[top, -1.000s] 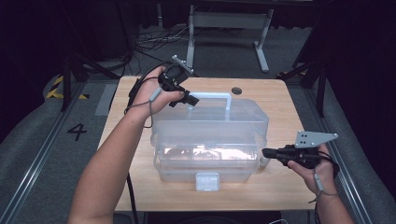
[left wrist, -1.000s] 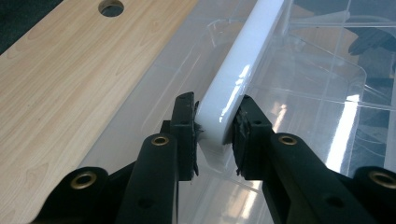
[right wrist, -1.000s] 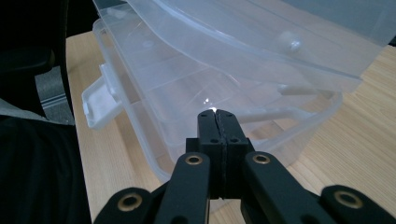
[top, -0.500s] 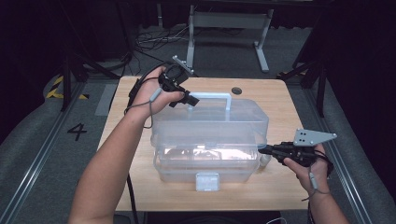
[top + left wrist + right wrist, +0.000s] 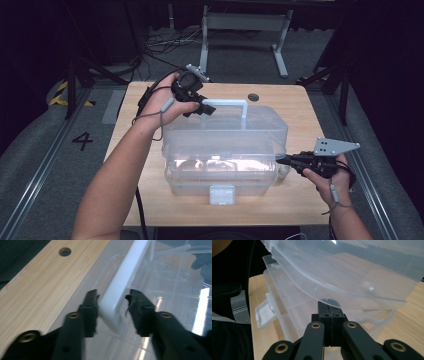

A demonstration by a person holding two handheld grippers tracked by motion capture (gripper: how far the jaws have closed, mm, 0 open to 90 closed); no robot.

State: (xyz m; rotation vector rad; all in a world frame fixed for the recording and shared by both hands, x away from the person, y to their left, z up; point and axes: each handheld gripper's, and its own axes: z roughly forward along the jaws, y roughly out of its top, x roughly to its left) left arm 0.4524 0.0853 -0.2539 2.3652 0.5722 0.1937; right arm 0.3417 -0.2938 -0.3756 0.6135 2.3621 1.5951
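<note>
1. Digit "4" (image 5: 82, 140), dark, marked on the grey floor left of the table (image 5: 150, 200), seen in the high view.
2. No other readable text, label or brand on anything else.

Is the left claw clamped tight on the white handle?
No: in the left gripper view the left claw straddles the white handle, with a gap at one jaw.
</note>
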